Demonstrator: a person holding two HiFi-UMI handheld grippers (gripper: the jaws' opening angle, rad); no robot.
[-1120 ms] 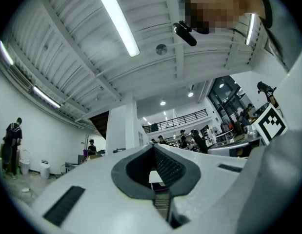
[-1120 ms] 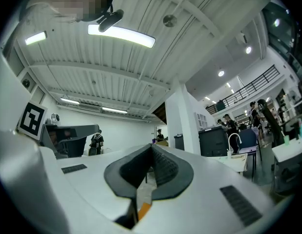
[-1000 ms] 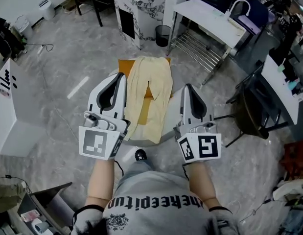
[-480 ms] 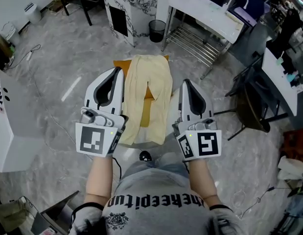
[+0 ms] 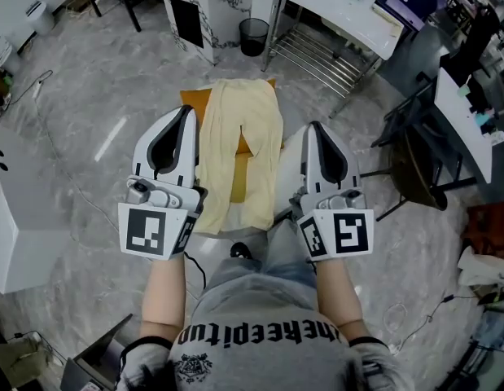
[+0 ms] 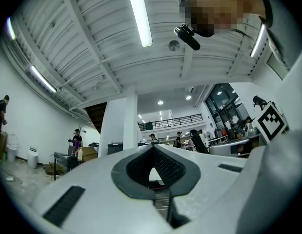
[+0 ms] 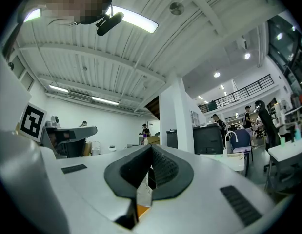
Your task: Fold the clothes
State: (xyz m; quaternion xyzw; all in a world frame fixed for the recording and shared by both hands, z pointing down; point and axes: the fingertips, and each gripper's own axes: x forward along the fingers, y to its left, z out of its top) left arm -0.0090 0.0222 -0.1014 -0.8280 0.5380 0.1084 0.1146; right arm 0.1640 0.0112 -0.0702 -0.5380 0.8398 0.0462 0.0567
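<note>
Clothing here is one pale yellow garment (image 5: pixel 239 149), and it is lying lengthwise in the middle of the head view, running from upper centre down towards the person. It is resting on an orange cloth (image 5: pixel 195 100) that is showing at its top left corner and through a slit down its middle. Both are sitting on a small white table (image 5: pixel 291 160), and the garment's near end is hanging over the table's lower edge.

The left gripper (image 5: pixel 189 111) is hovering just left of the garment and the right gripper (image 5: pixel 315 127) just right of it, both pointing towards the top of the frame. Neither one is touching the fabric. In the left gripper view the left gripper's (image 6: pixel 153 147) jaws are meeting at their tips with nothing between them. In the right gripper view the right gripper's (image 7: pixel 151 149) jaws are likewise pressing together and carrying nothing. Each is showing its marker cube near the bottom of the head view, the left cube (image 5: pixel 154 230) and the right cube (image 5: pixel 339 235), with bare forearms and a grey printed shirt (image 5: pixel 260 340) below them.

Further out, a marble-patterned cabinet (image 5: pixel 207 6) is standing at the upper centre, with a black bin (image 5: pixel 252 35) beside it, a white desk (image 5: pixel 341 10) at the upper right and a black chair (image 5: pixel 414 169) at the right edge
</note>
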